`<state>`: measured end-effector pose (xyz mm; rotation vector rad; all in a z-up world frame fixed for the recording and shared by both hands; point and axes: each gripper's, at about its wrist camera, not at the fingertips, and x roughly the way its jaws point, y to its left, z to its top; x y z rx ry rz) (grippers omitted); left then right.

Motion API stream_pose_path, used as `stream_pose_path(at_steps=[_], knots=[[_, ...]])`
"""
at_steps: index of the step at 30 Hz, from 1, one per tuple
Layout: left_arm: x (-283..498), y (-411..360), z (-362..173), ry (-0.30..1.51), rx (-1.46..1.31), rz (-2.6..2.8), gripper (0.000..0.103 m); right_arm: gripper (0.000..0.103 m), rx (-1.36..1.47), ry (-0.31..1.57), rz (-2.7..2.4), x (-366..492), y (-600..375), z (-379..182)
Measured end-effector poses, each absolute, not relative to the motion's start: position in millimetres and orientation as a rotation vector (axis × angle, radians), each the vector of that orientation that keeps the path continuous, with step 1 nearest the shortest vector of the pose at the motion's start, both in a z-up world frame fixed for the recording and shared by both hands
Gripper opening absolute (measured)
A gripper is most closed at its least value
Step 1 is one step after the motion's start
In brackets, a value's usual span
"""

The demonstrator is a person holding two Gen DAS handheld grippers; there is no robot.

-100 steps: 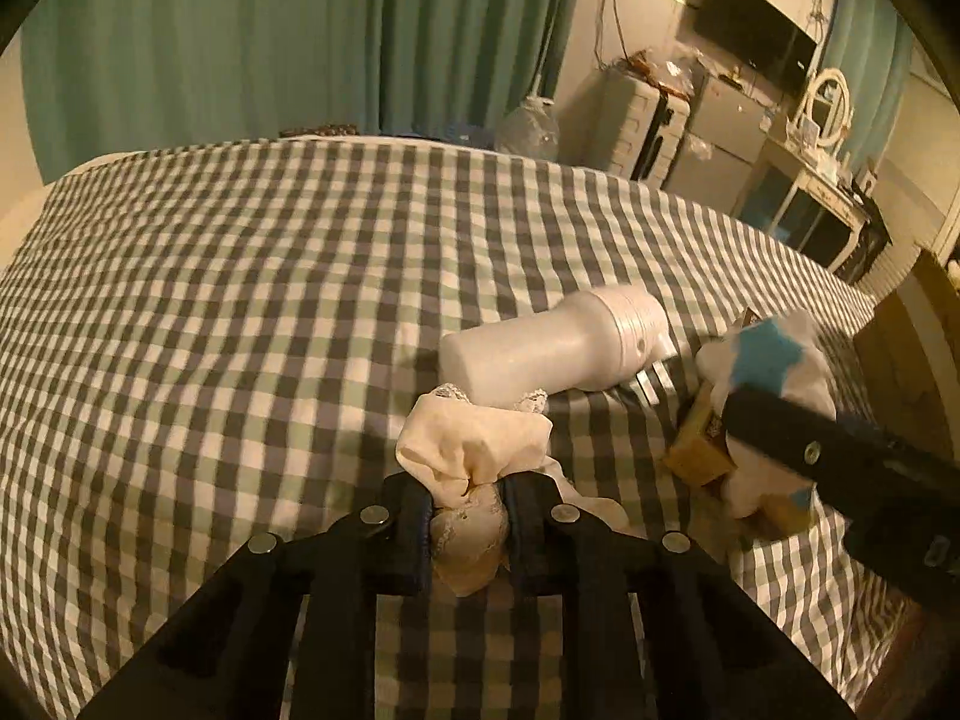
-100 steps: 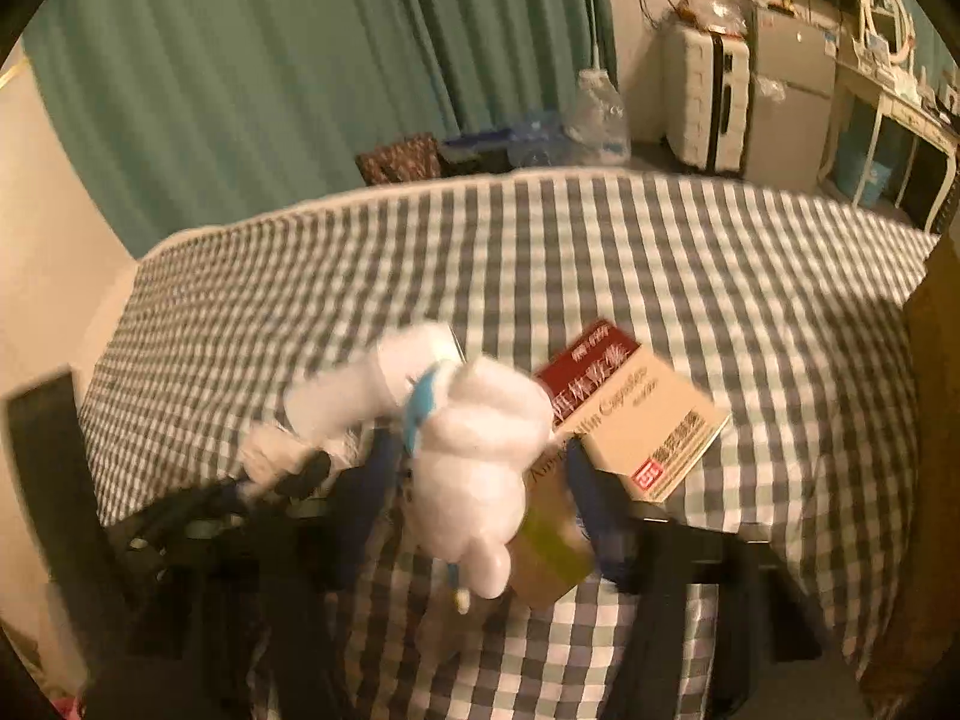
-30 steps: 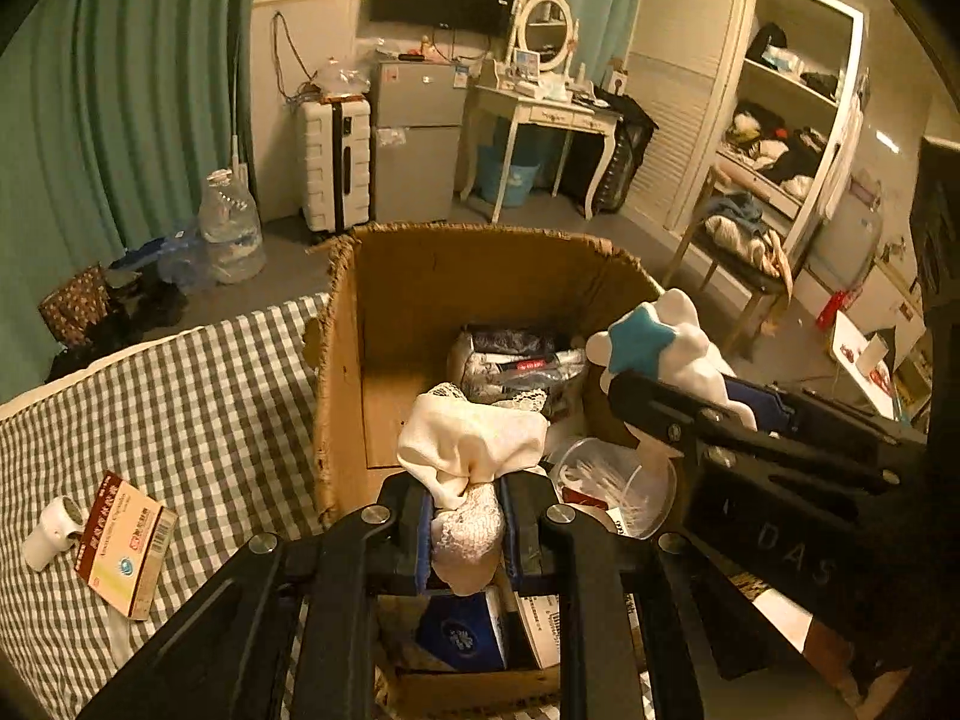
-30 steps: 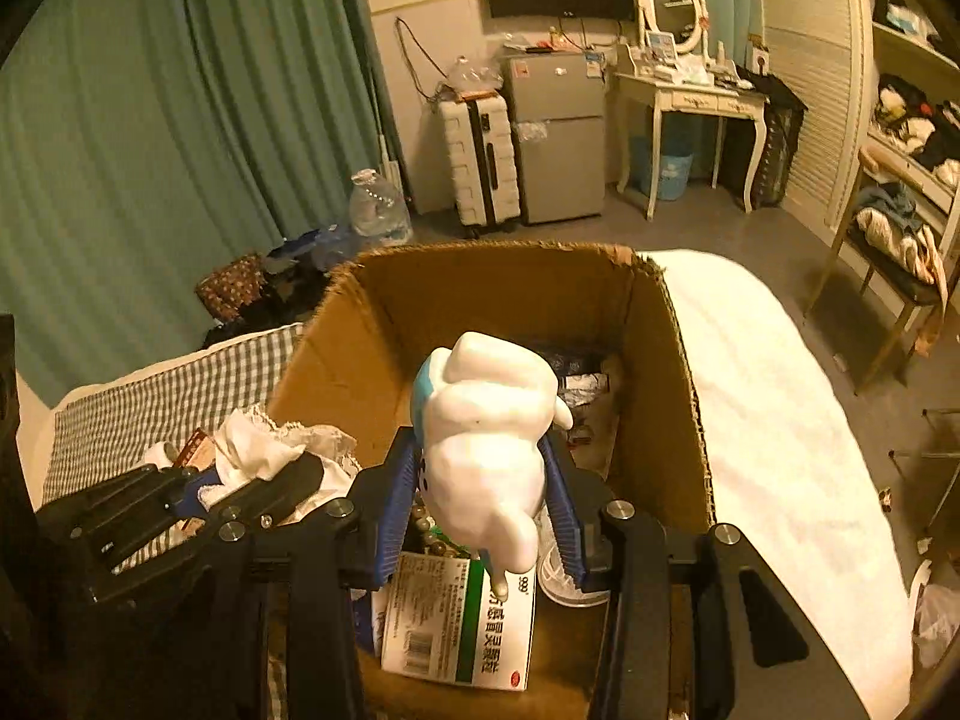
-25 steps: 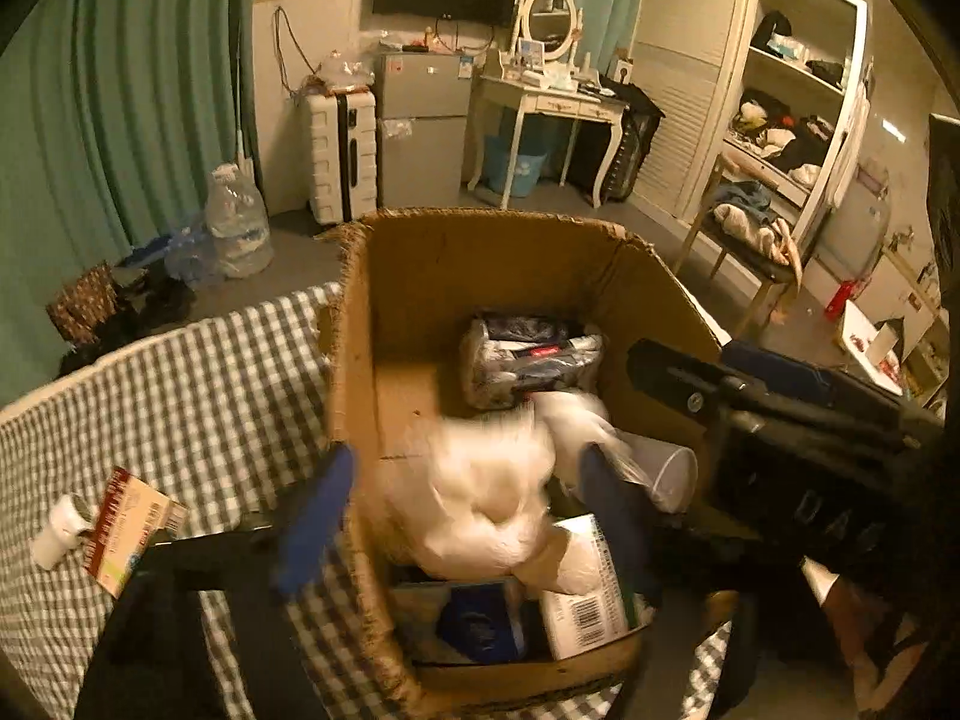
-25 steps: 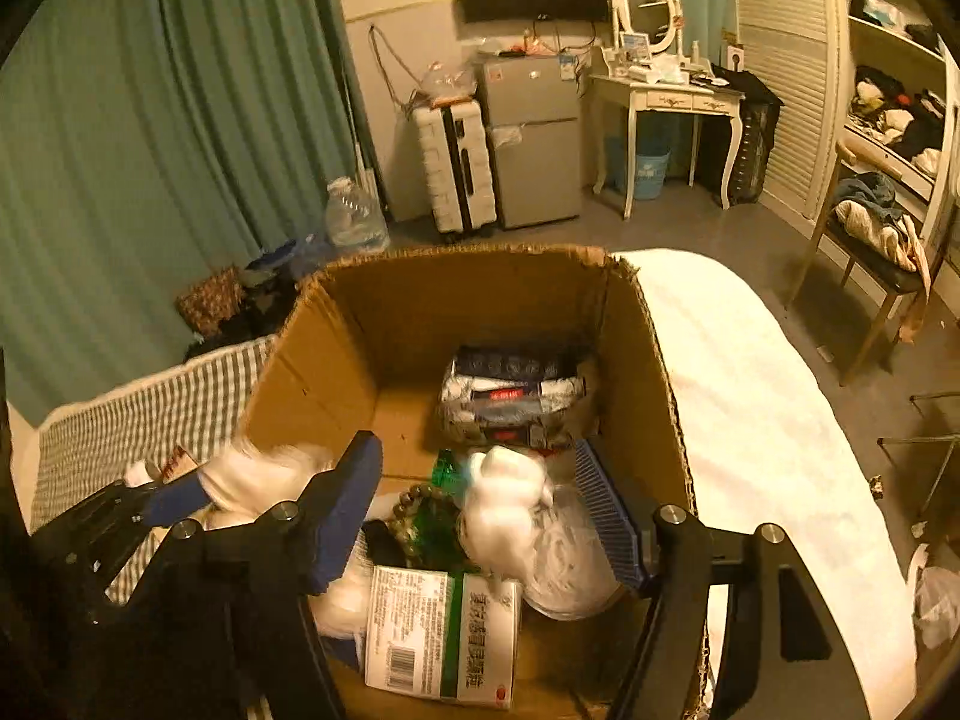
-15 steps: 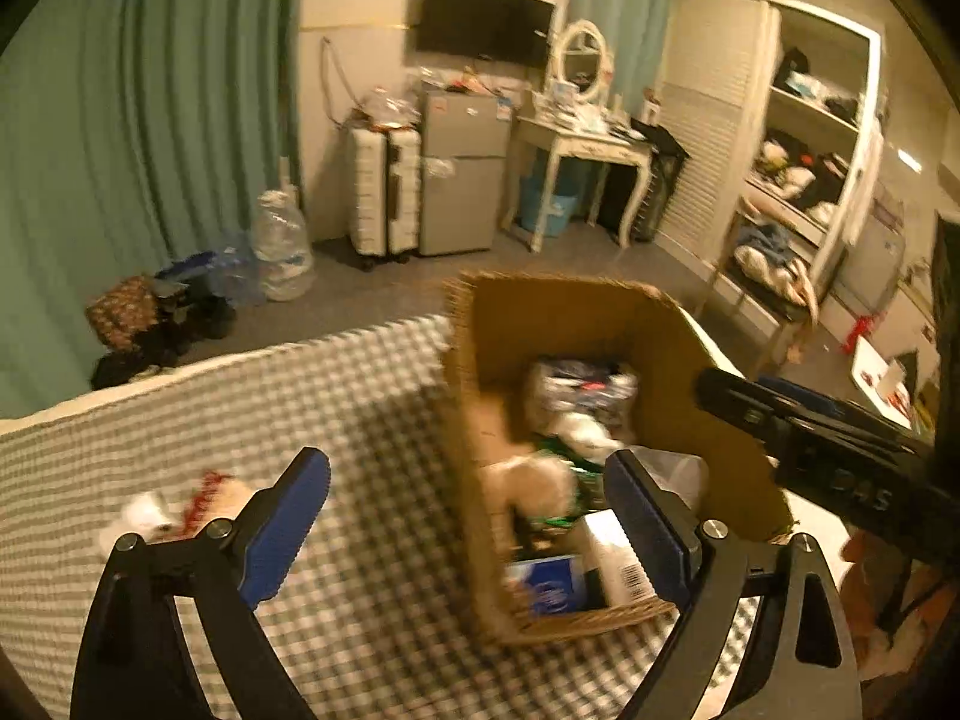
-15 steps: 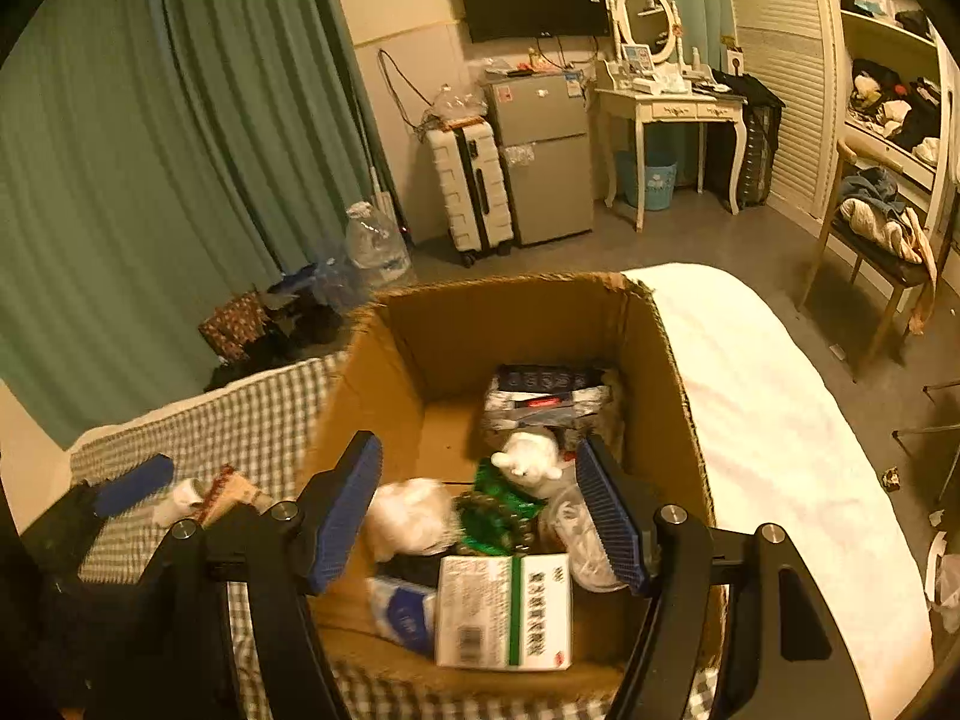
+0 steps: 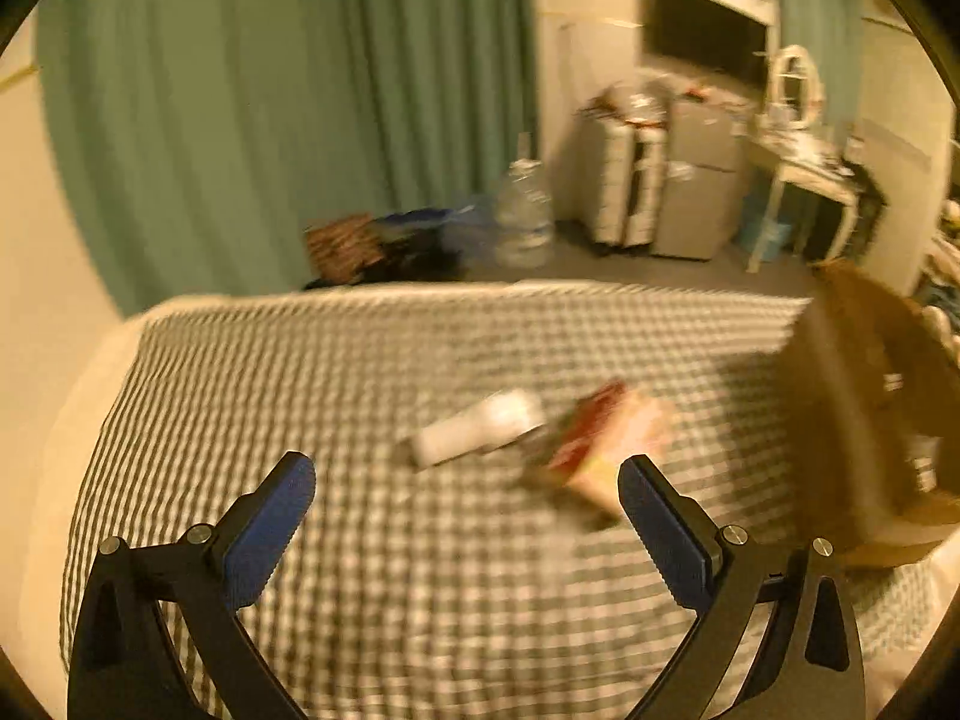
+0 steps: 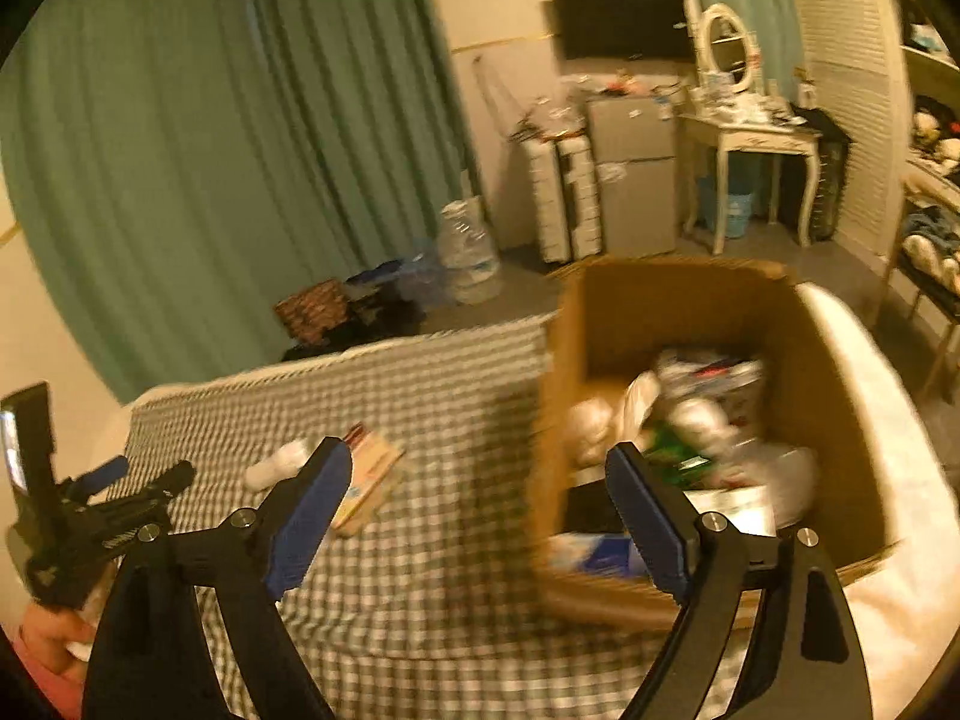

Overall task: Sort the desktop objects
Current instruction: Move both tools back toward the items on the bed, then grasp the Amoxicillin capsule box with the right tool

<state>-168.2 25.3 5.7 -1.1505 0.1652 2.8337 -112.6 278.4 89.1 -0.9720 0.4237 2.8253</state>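
Note:
A white bottle (image 9: 474,435) lies on its side on the checked cloth, with a red and tan box (image 9: 606,444) just right of it. Both also show in the right wrist view, the bottle (image 10: 276,468) and the box (image 10: 375,471). My left gripper (image 9: 465,501) is open and empty, above the cloth short of them; it also shows in the right wrist view (image 10: 120,495). My right gripper (image 10: 474,495) is open and empty, near the left wall of the cardboard box (image 10: 552,420), which holds the white cloth bundle, the plush toy and other items.
The cardboard box (image 9: 840,396) stands at the right end of the bed. The checked cloth (image 9: 300,372) covers the bed. Beyond it are green curtains, a water jug (image 10: 468,252), suitcases and a small fridge on the floor.
Both grippers opened and dropped the cloth bundle and the plush toy into the cardboard box. Both have since swung left, away from the box toward the bottle and the red box.

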Motion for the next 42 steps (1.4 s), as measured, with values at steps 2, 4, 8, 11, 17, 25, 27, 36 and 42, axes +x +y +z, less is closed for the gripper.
stream_pose_path(at_steps=[2,4,8,11,17,25,27,36,42], knots=[[-171.4,9.8,-21.2,0.15,-1.183,2.872,0.103,0.087,-1.026,0.422,2.842,-126.3,252.1,70.6],[-174.4,1.8,-45.0,0.109,-1.188,2.886,0.103,0.087,-1.078,0.406,2.858,-141.0,225.1,49.4],[-183.9,-14.6,-92.4,0.049,-1.189,2.95,0.103,0.087,-1.185,0.374,2.844,-172.2,179.2,7.6],[-200.3,-21.0,-107.5,-0.015,-1.244,2.908,0.103,0.087,-1.266,0.375,2.802,-198.6,156.7,-16.5],[-223.6,-44.6,-115.8,-0.158,-1.204,2.933,0.103,0.087,-1.291,0.401,2.65,-260.0,131.4,-50.7],[-240.3,-83.6,-136.9,-0.44,-1.333,2.849,0.103,0.087,-1.253,0.322,2.525,-283.9,103.8,-84.0],[-238.6,-85.6,-136.3,-0.467,-1.33,2.849,0.103,0.087,-1.239,0.336,2.514,-286.9,102.1,-83.5],[-239.5,-73.9,-134.7,-0.347,-1.354,2.844,0.103,0.087,-1.209,0.272,2.448,-276.0,135.3,-70.9],[-239.9,-65.8,-135.2,-0.303,-1.354,2.82,0.103,0.087,-1.18,0.511,2.406,-246.7,204.0,-70.0]])
